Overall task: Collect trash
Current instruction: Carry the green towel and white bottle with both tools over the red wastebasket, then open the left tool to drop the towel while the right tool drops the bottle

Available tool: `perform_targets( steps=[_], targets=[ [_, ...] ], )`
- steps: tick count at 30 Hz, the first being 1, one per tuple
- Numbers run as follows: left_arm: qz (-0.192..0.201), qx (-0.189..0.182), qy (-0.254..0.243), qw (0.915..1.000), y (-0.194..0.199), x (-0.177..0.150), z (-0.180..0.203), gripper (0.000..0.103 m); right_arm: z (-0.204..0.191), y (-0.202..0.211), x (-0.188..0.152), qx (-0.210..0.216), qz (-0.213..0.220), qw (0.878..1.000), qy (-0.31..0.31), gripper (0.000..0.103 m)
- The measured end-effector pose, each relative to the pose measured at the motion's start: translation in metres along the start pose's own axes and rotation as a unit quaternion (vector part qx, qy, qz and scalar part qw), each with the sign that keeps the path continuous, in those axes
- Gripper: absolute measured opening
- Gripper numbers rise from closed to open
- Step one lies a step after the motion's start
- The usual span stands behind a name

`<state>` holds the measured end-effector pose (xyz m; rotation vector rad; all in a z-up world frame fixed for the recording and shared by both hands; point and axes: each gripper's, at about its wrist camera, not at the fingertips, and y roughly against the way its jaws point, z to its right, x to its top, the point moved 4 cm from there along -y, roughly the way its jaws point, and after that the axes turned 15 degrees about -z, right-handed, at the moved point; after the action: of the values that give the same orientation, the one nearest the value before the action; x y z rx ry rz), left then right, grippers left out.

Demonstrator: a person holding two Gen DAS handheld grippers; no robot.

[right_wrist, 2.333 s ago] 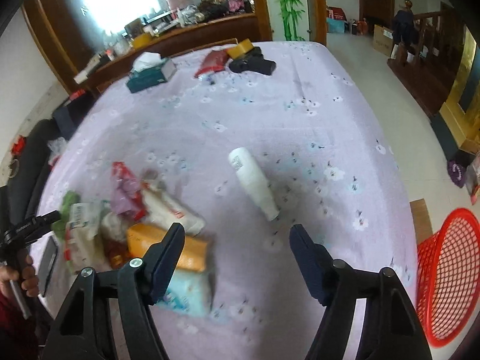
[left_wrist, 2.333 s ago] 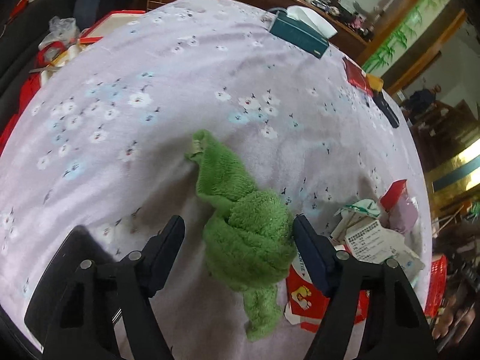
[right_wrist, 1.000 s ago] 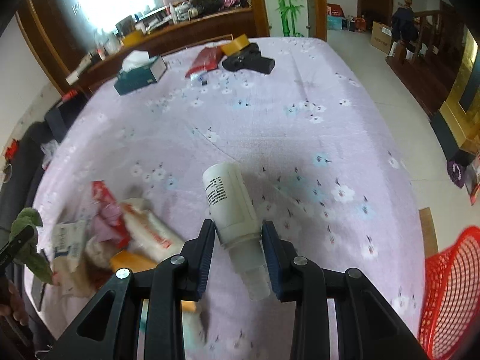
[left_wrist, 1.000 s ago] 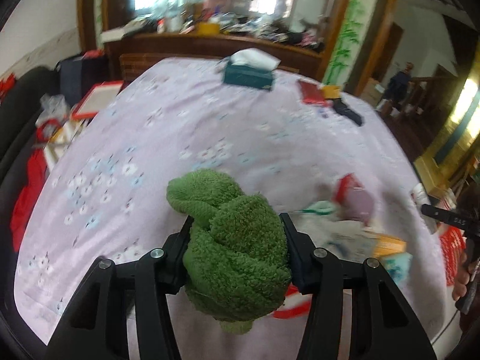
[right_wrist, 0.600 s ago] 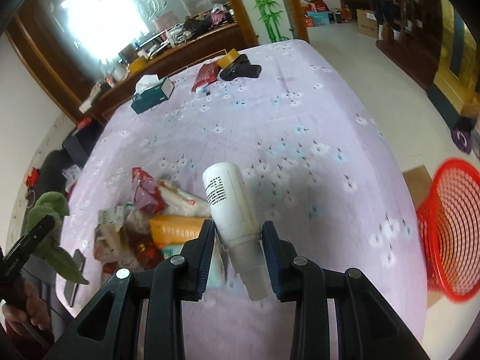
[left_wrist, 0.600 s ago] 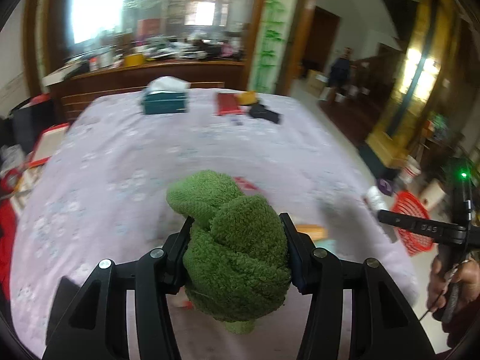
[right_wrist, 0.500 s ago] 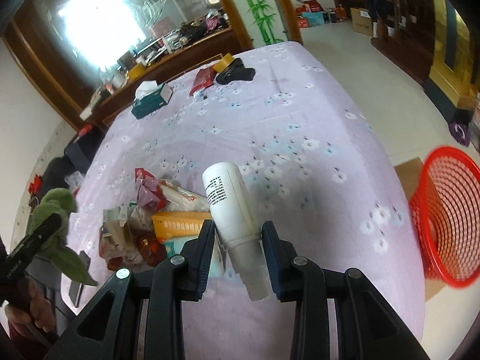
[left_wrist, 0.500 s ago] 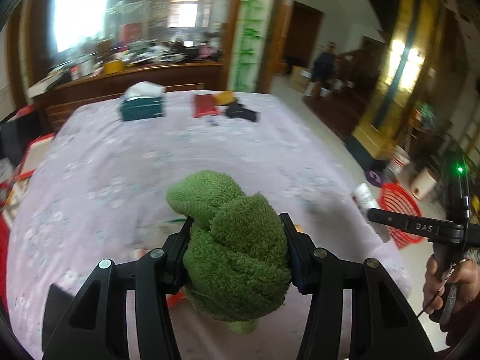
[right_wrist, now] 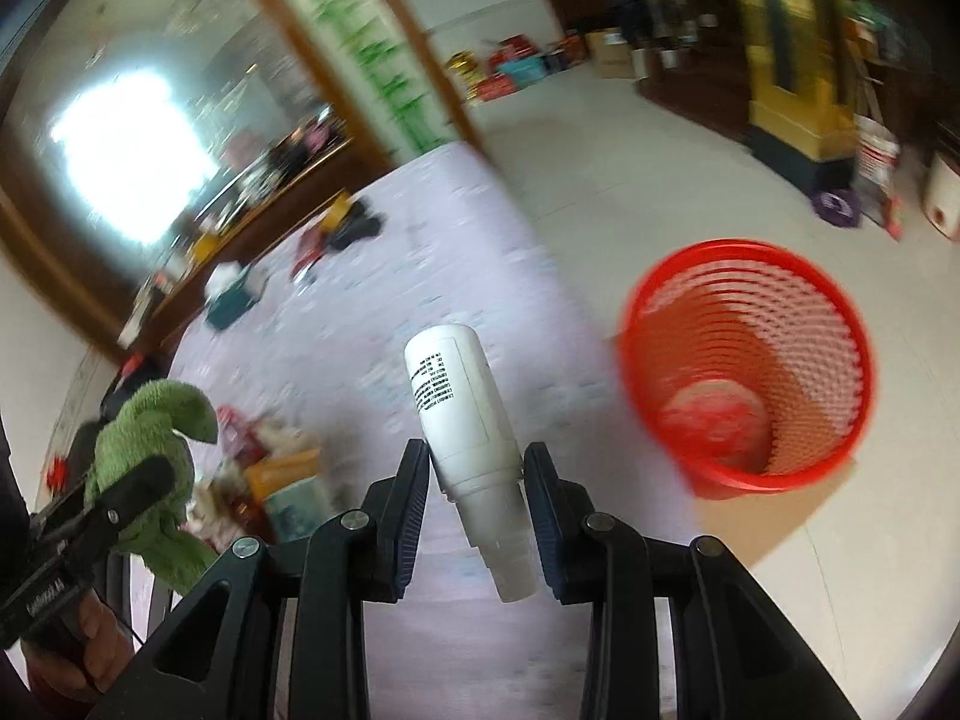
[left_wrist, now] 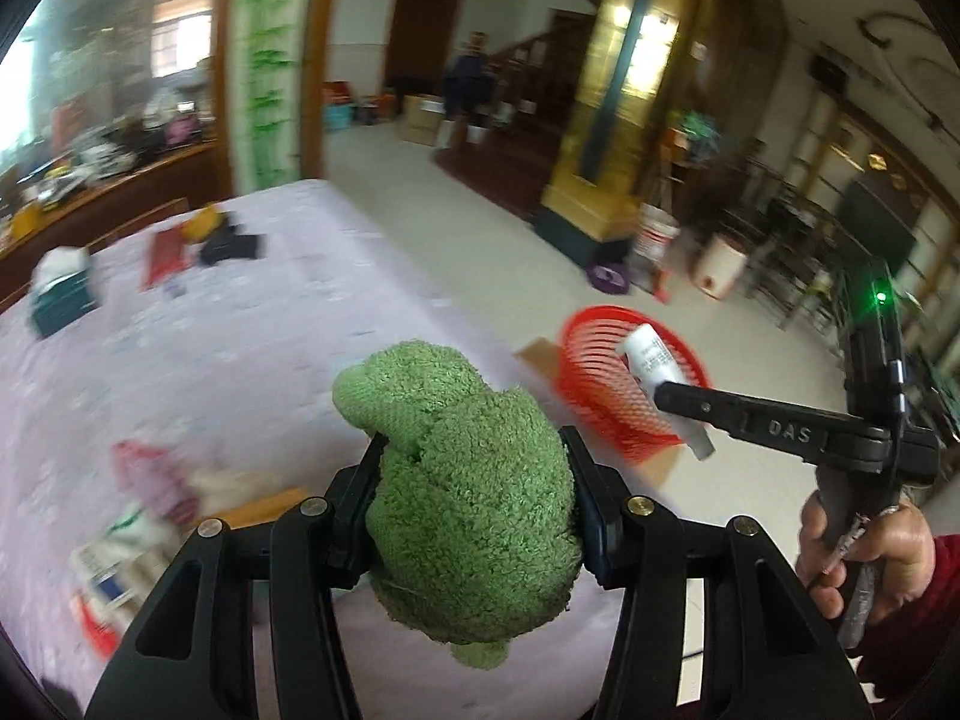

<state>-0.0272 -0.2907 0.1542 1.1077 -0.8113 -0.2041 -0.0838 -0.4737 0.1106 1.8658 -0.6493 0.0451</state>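
My left gripper [left_wrist: 474, 480] is shut on a bunched green towel [left_wrist: 468, 480], held above the near edge of the table. My right gripper [right_wrist: 477, 480] is shut on a white plastic bottle [right_wrist: 462, 408], neck toward the camera. A red mesh basket [right_wrist: 750, 372] stands on the floor to the right of the table, with something pale at its bottom. In the left wrist view the right gripper [left_wrist: 666, 393] with the bottle [left_wrist: 651, 357] hangs in front of the basket [left_wrist: 606, 384]. In the right wrist view the left gripper [right_wrist: 153, 471] with the towel [right_wrist: 150, 438] shows at the lower left.
A pile of wrappers and packets [left_wrist: 156, 510] lies on the purple flowered tablecloth [left_wrist: 252, 360] near its front. A teal tissue box [left_wrist: 60, 294], a red packet [left_wrist: 165, 252] and a black object [left_wrist: 231, 246] lie at the far end. Flat cardboard [right_wrist: 768, 528] lies under the basket. A pillar [left_wrist: 618, 90] and buckets stand beyond.
Both grippers have swung to the right, off the table's middle toward the red basket, carrying the towel and the bottle. The basket now looms larger in both views.
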Motion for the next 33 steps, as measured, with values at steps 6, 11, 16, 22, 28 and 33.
perform_targets(
  steps=[6, 11, 16, 22, 28, 33],
  targets=[
    [-0.034, -0.059, -0.036, 0.997, -0.038, 0.039, 0.059, 0.052, 0.068, 0.043, 0.008, -0.025, 0.046, 0.996, -0.071, 0.035],
    [-0.048, -0.088, -0.047, 0.9939, -0.065, 0.074, 0.101, 0.052, 0.111, 0.067, 0.016, -0.035, 0.071, 0.991, -0.112, 0.035],
    [-0.042, -0.099, -0.055, 0.9927, -0.086, 0.11, 0.134, 0.052, 0.139, 0.072, 0.03, -0.043, 0.078, 0.987, -0.132, 0.035],
    [-0.038, -0.081, -0.065, 0.9939, -0.112, 0.134, 0.156, 0.053, 0.16, 0.062, 0.041, -0.045, 0.066, 0.987, -0.14, 0.035],
    [-0.041, -0.064, -0.063, 0.9951, -0.132, 0.142, 0.161, 0.073, 0.176, 0.04, 0.054, -0.052, 0.045, 0.989, -0.133, 0.036],
    [-0.032, -0.066, -0.041, 0.9965, -0.121, 0.14, 0.147, 0.073, 0.184, 0.031, 0.056, -0.062, 0.039, 0.99, -0.124, 0.051]
  ],
)
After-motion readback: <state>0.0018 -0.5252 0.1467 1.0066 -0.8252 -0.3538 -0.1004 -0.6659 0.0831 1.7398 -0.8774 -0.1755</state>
